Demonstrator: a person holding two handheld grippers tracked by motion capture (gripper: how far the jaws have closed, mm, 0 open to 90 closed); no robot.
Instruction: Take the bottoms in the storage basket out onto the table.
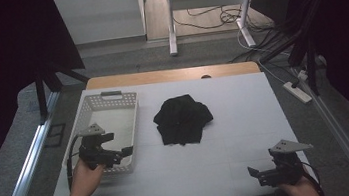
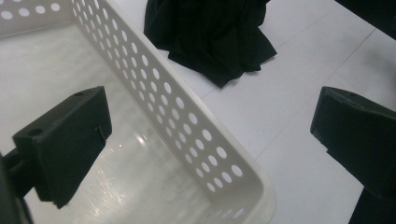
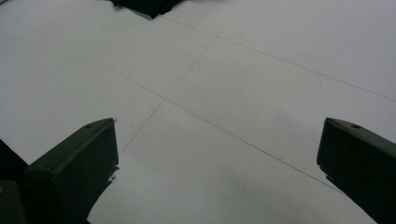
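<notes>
Judging from both tools being held w/ jaws apart, left tool (image 1: 110, 148) over the basket (image 1: 127, 99) rim & right tool (image 1: 262, 174) well apart from the black cloth (image 1: 183, 119) mid-surface (image 1: 244, 104), only one layer could be pinched, so it may unfold.

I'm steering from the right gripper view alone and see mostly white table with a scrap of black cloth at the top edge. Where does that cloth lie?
Observer: The black cloth is a crumpled heap in the middle of the table.
Operator: Anything beside it?
Observer: A white perforated basket stands to its left, apart from it.
Operator: Where is the other gripper?
Observer: The left gripper hovers open over the basket's near corner, one jaw over the inside, one outside.
</notes>
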